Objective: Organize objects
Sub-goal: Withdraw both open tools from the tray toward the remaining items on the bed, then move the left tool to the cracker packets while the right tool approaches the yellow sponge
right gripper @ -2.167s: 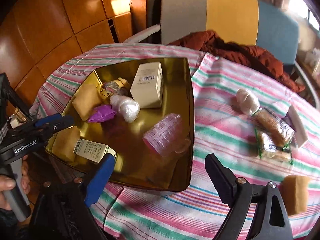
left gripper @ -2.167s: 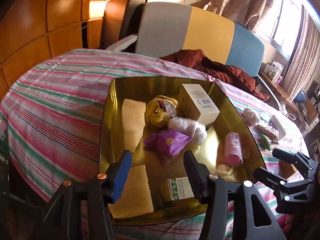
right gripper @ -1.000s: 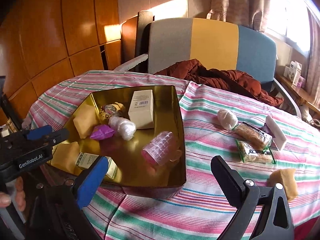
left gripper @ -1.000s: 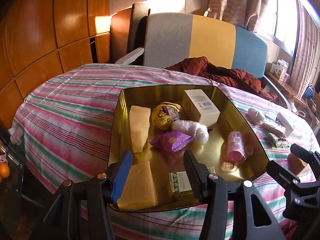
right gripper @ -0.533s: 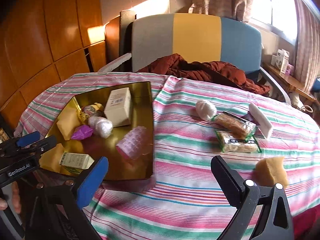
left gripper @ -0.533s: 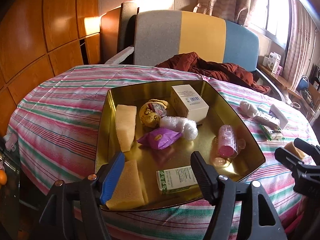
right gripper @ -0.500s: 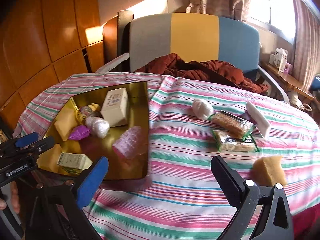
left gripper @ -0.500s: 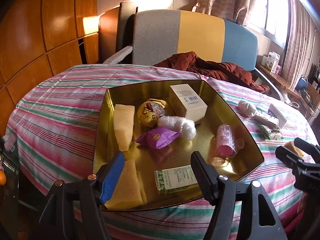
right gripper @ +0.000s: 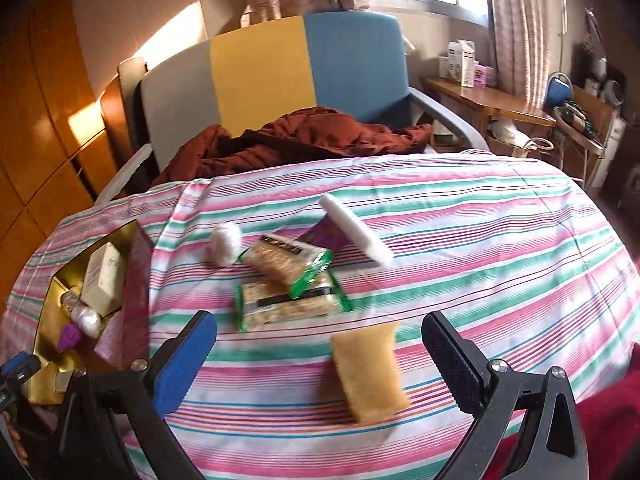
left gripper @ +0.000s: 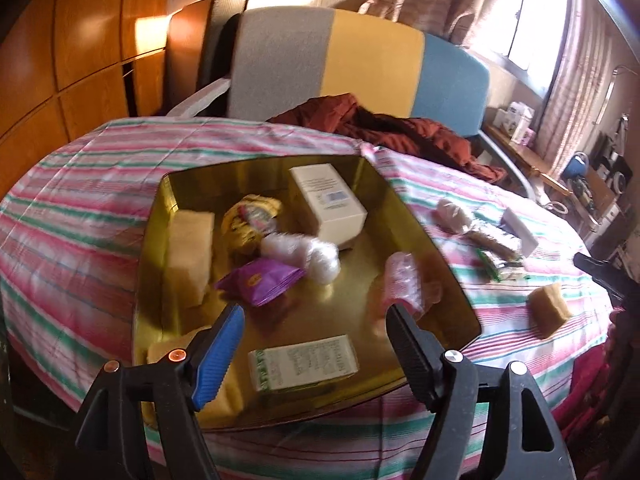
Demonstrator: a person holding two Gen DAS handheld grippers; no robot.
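Note:
A gold tray [left gripper: 436, 248] on the striped tablecloth holds a white box [left gripper: 326, 200], a purple packet [left gripper: 260, 278], a pink cup [left gripper: 402, 286], sponges [left gripper: 188, 252] and a green-and-white carton [left gripper: 304, 362]. My left gripper [left gripper: 314, 322] is open and empty above the tray's near edge. My right gripper [right gripper: 320, 334] is open and empty, just above a yellow sponge [right gripper: 370, 370] on the cloth. Beyond it lie two cracker packets [right gripper: 290, 294], a white ball [right gripper: 226, 244] and a white bar [right gripper: 356, 230]. The tray [right gripper: 44, 308] shows at the far left of the right wrist view.
A grey, yellow and blue chair [right gripper: 280, 64] with a dark red jacket [right gripper: 288, 140] stands behind the round table. A wooden side table [right gripper: 492, 104] with boxes stands at the right. Wood panelling [left gripper: 80, 48] is at the left.
My right gripper has swung right, from the tray to over the loose items and the yellow sponge. My left gripper has opened wider and shifted a little over the tray.

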